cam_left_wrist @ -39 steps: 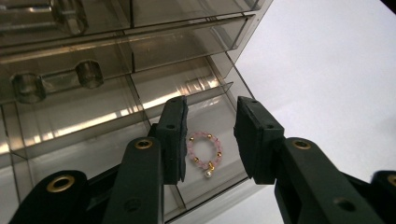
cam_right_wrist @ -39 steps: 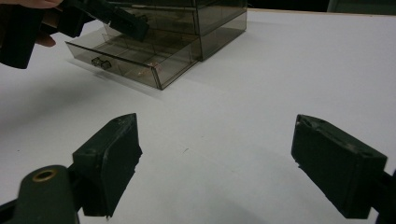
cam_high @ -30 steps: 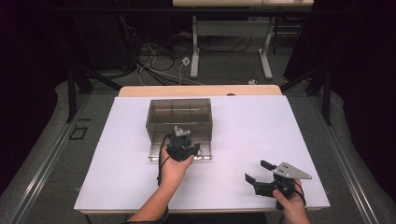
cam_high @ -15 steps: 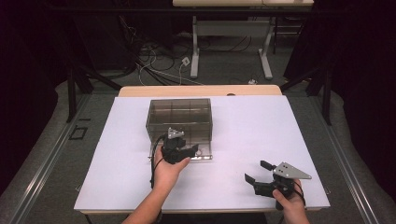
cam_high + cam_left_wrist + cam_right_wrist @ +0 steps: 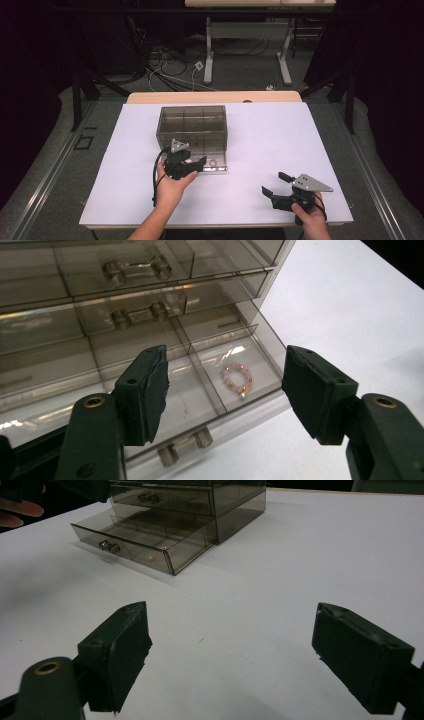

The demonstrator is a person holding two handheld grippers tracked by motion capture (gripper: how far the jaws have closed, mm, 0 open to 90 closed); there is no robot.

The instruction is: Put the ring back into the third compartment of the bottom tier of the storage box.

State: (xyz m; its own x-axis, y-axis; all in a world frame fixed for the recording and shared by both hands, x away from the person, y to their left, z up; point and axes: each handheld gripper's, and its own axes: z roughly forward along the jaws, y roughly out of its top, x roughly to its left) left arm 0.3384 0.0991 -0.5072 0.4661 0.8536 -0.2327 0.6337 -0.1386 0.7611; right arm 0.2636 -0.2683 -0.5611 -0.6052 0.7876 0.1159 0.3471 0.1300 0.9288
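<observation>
High view: smoky clear drawer box (image 5: 192, 127) sits mid-table on white table cover (image 5: 125, 200), bottom drawer (image 5: 215, 167) pulled out toward near side. Left gripper (image 5: 200, 164) is held at the near-left corner of the box, just over the drawer front, jaws pointing right. Its jaws have just been opening, nothing between the pads. Left gripper view: jaws (image 5: 225, 390) spread apart over the open drawer (image 5: 200, 390). Pink bead ring (image 5: 238, 379) with small gold bits lies flat in the drawer's right compartment, loose, not touched by either pad. Drawer handle (image 5: 182, 446) shows below the jaws. Two shut drawers (image 5: 135, 270) above.

Right gripper (image 5: 274, 184) sits near-right on the table, well apart from the box, jaws wide apart and empty. Right gripper view: both pads (image 5: 117, 652) over bare table cover, box (image 5: 220, 505) and pulled-out drawer (image 5: 145, 545) far left.
</observation>
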